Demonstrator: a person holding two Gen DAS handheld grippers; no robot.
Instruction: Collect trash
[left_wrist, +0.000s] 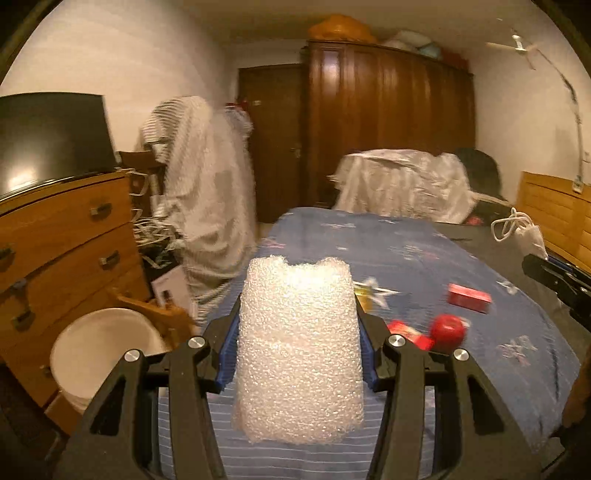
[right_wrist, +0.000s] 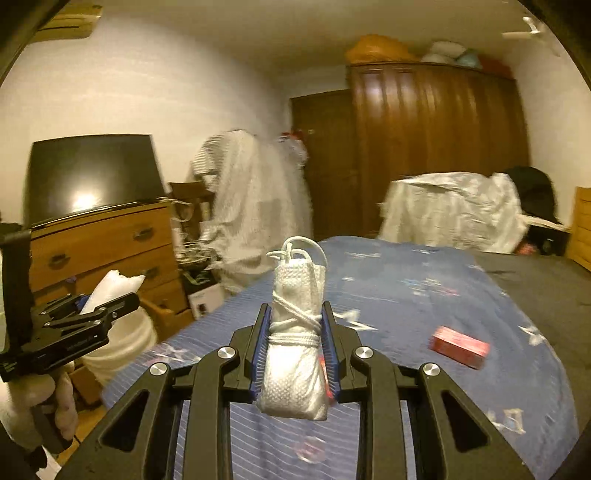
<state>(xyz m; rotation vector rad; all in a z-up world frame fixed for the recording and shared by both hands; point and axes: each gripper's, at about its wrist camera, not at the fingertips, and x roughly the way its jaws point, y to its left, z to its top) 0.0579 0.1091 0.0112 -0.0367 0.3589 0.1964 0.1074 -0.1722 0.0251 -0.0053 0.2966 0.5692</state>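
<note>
Trash is in both claws above the bed (left_wrist: 424, 251). A white foam piece (left_wrist: 299, 350) sits clamped in the left claw (left_wrist: 299, 332), its blue pads pressing both sides. A rolled white bag wound with cord (right_wrist: 295, 350) is squeezed in the right claw (right_wrist: 295, 343). A red box (right_wrist: 460, 347) and a red ball (left_wrist: 447, 332) lie on the blue bedspread. Beside the bed, a white bucket (left_wrist: 96, 343) stands by the wooden dresser (left_wrist: 66, 236).

A foam piece (left_wrist: 299, 347) sits between my left fingers (left_wrist: 227, 354), over the bed (left_wrist: 424, 254). The bucket (left_wrist: 99, 347) stands left, below the dresser (left_wrist: 62, 236); a box (left_wrist: 469, 297) lies right.
</note>
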